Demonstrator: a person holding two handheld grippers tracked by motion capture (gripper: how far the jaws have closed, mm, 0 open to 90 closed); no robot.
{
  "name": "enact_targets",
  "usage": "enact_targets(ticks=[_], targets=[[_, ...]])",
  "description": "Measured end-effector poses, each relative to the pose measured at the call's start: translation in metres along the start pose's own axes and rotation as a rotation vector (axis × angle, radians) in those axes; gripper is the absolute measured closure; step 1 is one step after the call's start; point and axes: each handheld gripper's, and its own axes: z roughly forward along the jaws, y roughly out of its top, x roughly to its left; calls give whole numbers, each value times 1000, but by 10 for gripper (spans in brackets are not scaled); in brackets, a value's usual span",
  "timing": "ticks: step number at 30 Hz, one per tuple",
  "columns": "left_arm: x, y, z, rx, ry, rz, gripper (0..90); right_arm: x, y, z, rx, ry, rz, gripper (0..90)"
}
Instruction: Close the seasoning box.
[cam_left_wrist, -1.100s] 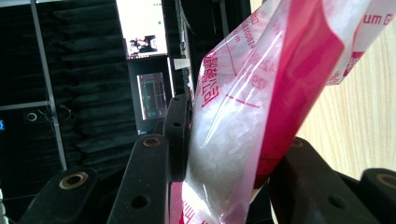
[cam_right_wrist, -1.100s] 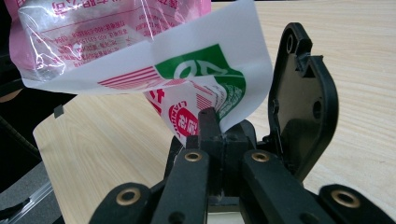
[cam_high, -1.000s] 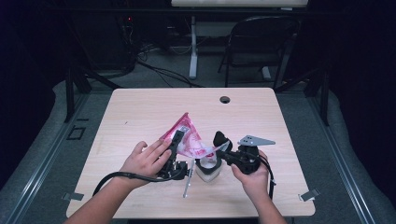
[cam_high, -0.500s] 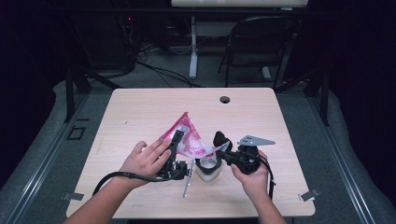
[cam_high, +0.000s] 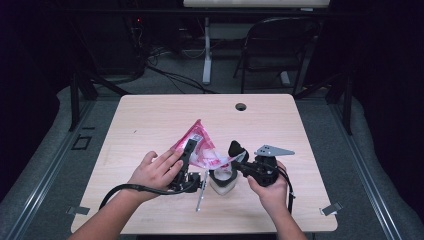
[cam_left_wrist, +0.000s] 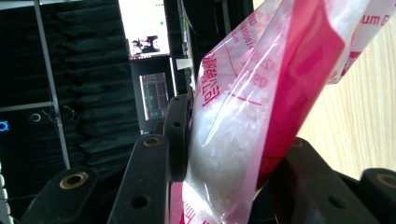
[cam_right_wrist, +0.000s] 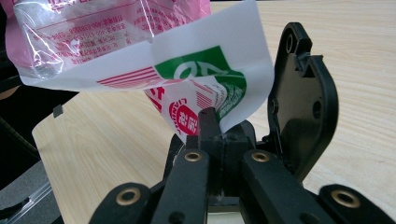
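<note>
One pink bag (cam_high: 197, 146), two grippers clamping it

On the bag (cam_left_wrist: 261, 107), at the upper right of your left gripper view, you can read "um G" in red. More red print runs up its clear side, too bent to read. In your right gripper view, the bag's corner (cam_right_wrist: 205, 79) has white marks on green and red lines, too small to read.
</note>
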Motion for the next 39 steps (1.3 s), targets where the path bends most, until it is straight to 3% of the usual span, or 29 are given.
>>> enact_targets(ticks=[24,29,39], targets=[[2,0,-1,-2,0,-7,684,0,0,0,4,1,-2,900],[0,2,-1,-8,1,14,684,-2,-1,1,7,-5,5,900],[1,1,-1,0,-5,-1,687,-3,-2,3,19,-4,2,900]])
